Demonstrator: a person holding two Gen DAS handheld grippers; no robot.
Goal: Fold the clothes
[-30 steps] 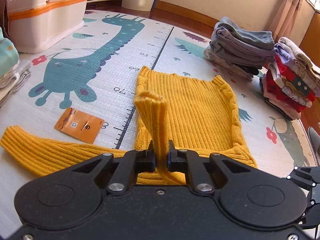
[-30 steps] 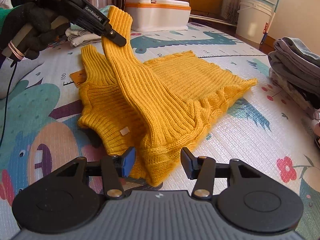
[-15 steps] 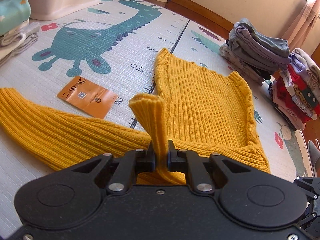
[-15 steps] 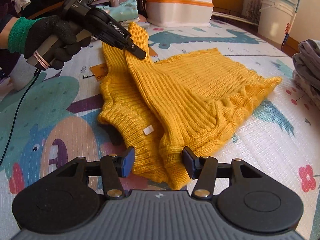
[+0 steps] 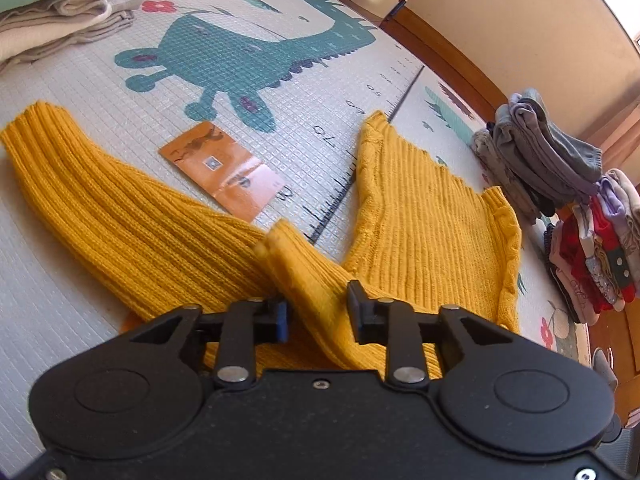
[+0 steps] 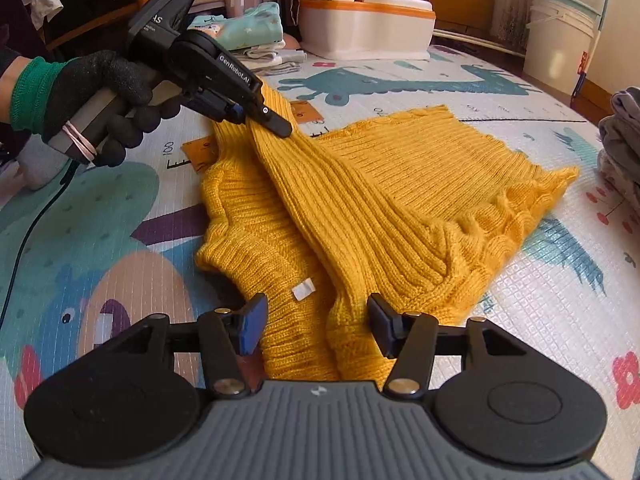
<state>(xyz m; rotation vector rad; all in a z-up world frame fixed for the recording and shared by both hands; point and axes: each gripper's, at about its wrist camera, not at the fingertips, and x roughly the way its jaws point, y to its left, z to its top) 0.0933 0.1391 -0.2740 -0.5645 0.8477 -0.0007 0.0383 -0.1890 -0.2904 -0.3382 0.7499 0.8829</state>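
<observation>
Yellow sweater (image 6: 400, 200) on play mat (image 5: 280, 128); orange card (image 5: 224, 170) beside its sleeve; clothes stacks (image 5: 560, 184) beyond. Left gripper (image 5: 316, 312) fingers just opened around the sleeve; right gripper (image 6: 316, 324) fingers wide.

Mustard-yellow ribbed sweater (image 6: 400, 200) on a white play mat (image 5: 120, 120) printed with a teal dinosaur (image 5: 240, 56).

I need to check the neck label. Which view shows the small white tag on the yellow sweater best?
The right wrist view: the white tag lies in plain sight on the yellow sweater, near the collar. The left wrist view shows the sweater but not the tag.
</observation>
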